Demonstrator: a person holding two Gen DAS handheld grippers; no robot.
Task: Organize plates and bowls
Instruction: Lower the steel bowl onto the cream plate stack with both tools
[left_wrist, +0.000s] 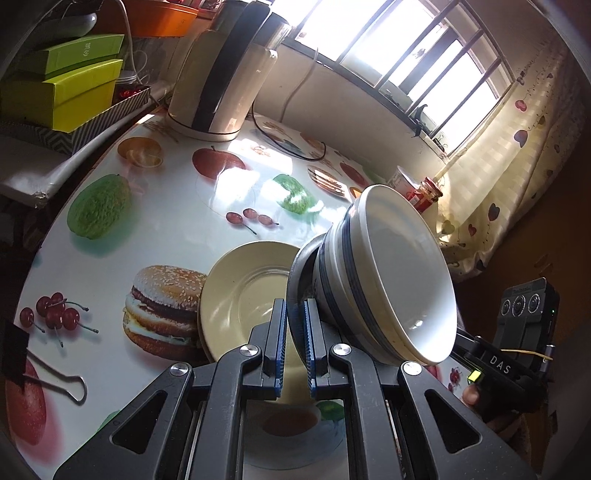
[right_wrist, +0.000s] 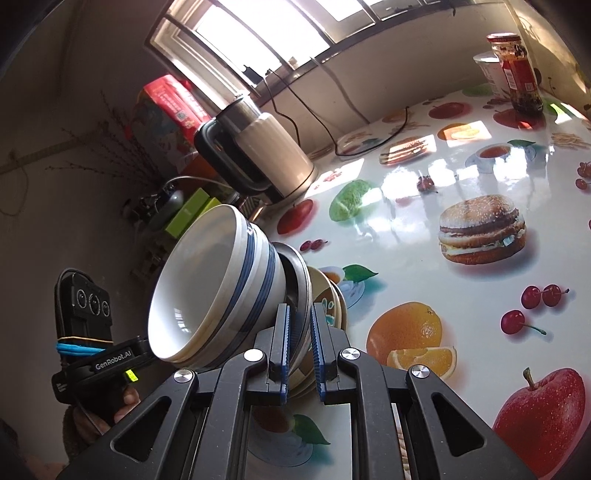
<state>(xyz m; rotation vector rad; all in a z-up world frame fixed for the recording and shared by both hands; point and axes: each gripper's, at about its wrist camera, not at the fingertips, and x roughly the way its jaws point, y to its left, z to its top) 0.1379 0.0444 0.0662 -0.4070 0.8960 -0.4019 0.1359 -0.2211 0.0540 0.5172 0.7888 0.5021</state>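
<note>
Both my left claw (left_wrist: 295, 325) and right claw (right_wrist: 301, 325) are clenched on the grey metal plate (left_wrist: 301, 273). It carries the tilted blue-striped white ceramic bowls (left_wrist: 391, 277), so I'd level it slowly before lowering onto the cream round saucer (left_wrist: 240, 295).

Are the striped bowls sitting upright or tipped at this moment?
Tipped. The striped bowls lie on their side, openings facing sideways, riding on a metal plate that both grippers, left and right, clamp by its rim.

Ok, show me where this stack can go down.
Free: the tabletop middle, between kettle and cream plate, and the run from there toward the jar. Crowded: the edge by the kettle and green boxes, and the jar's corner.
</note>
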